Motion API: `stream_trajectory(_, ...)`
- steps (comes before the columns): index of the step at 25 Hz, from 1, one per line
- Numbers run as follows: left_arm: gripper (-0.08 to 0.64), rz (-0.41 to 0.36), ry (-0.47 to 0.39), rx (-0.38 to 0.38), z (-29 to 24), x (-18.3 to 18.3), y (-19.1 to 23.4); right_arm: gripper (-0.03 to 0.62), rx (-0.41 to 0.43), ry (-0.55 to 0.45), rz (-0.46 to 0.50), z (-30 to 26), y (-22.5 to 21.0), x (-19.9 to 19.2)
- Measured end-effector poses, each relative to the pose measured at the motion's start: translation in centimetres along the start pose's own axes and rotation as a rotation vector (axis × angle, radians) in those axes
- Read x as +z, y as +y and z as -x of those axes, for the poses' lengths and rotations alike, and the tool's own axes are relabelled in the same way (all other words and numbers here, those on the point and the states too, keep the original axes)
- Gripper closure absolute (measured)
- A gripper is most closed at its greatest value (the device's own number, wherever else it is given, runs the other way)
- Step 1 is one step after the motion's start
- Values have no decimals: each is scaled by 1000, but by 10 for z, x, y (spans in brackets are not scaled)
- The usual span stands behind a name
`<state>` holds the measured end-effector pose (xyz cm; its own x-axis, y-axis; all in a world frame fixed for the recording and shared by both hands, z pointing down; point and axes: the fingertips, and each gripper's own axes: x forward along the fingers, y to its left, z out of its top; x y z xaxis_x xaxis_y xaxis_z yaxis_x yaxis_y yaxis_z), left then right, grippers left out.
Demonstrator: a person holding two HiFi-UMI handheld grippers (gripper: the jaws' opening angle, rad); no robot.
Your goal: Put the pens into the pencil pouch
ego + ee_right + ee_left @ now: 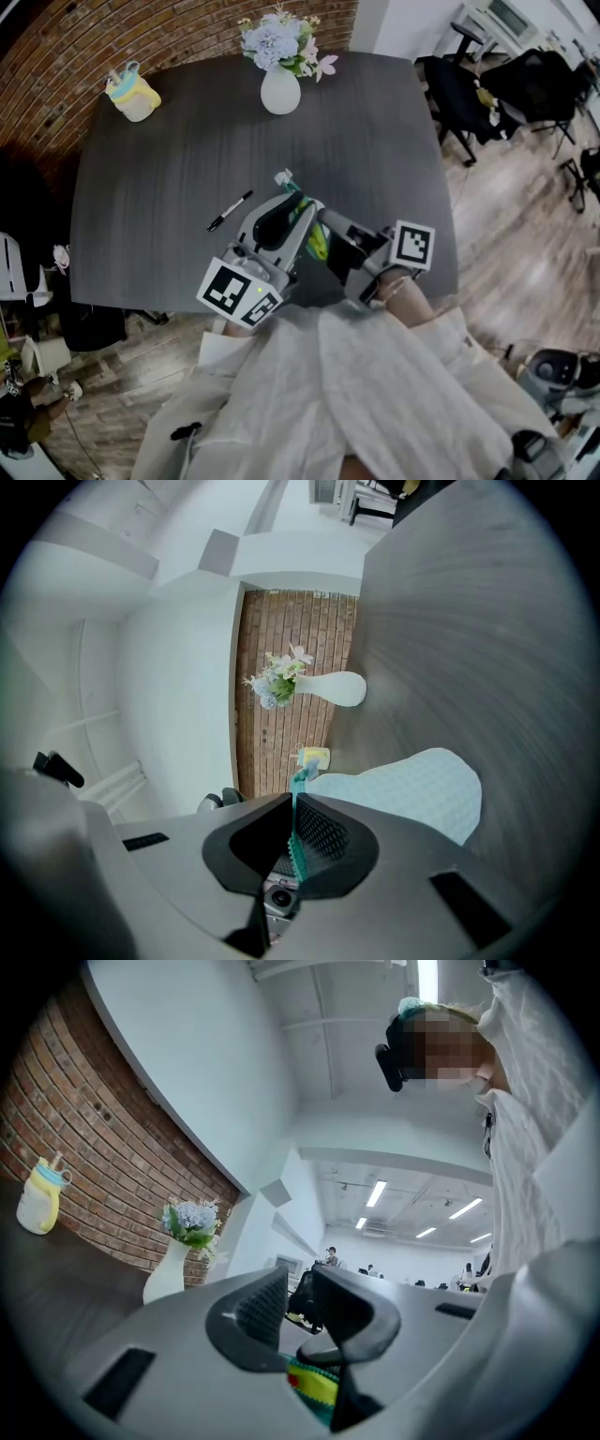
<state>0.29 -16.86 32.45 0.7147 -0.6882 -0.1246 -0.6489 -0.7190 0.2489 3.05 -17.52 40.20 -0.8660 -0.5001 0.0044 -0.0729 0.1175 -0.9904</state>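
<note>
A pencil pouch [316, 242] with green-yellow and teal parts hangs between my two grippers near the table's front edge. My right gripper [315, 214] is shut on it. In the right gripper view the jaws [292, 813] pinch the teal zipper strip, and the pouch's pale blue fabric [412, 789] spreads to the right over the table. My left gripper [289, 208] is open. In the left gripper view there is a clear gap between its pads [300, 1302], and the pouch's yellow-green edge [314, 1387] lies low between the jaws. One black pen [229, 211] lies on the table, left of the grippers.
The dark grey table [187, 150] carries a white vase of flowers [279, 89] at the back and a small yellow bottle-shaped thing [133, 92] at the back left. Black chairs [469, 94] stand beyond the right edge. The person's white garment [356, 394] fills the foreground.
</note>
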Motion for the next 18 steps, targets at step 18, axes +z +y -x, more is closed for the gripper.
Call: stream_trajectory(18, 494, -68, 129, 79, 21, -17, 31, 575, 11, 0, -11, -5, 1, -3)
